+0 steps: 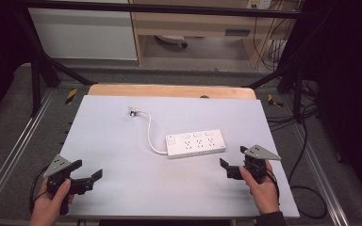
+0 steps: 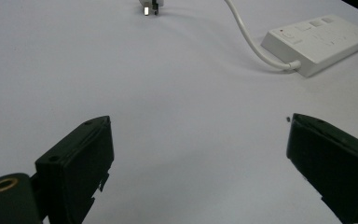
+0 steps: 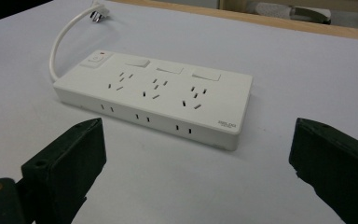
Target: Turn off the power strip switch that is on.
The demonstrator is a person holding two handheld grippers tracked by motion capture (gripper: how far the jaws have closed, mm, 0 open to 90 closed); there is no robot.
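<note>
A white power strip [image 1: 196, 143] [image 2: 317, 42] [image 3: 156, 95] lies flat on the pale table mat, right of centre. It has three socket groups, rocker switches and a red-lit button. Its white cable [image 1: 151, 132] [image 2: 251, 44] [image 3: 63, 39] curves back to a plug [image 1: 133, 112] [image 2: 148, 8] [image 3: 96, 13] lying on the mat. My left gripper [image 1: 88, 169] [image 2: 198, 168] is open near the front left edge, well apart from the strip. My right gripper [image 1: 233, 157] [image 3: 196, 172] is open just front-right of the strip, nothing between its jaws.
The mat [image 1: 122, 179] covers a wooden tabletop [image 1: 169, 90] set in a metal frame. Black cables [image 1: 306, 188] trail on the floor at the right. A cabinet and shelf unit stand beyond the table's far edge.
</note>
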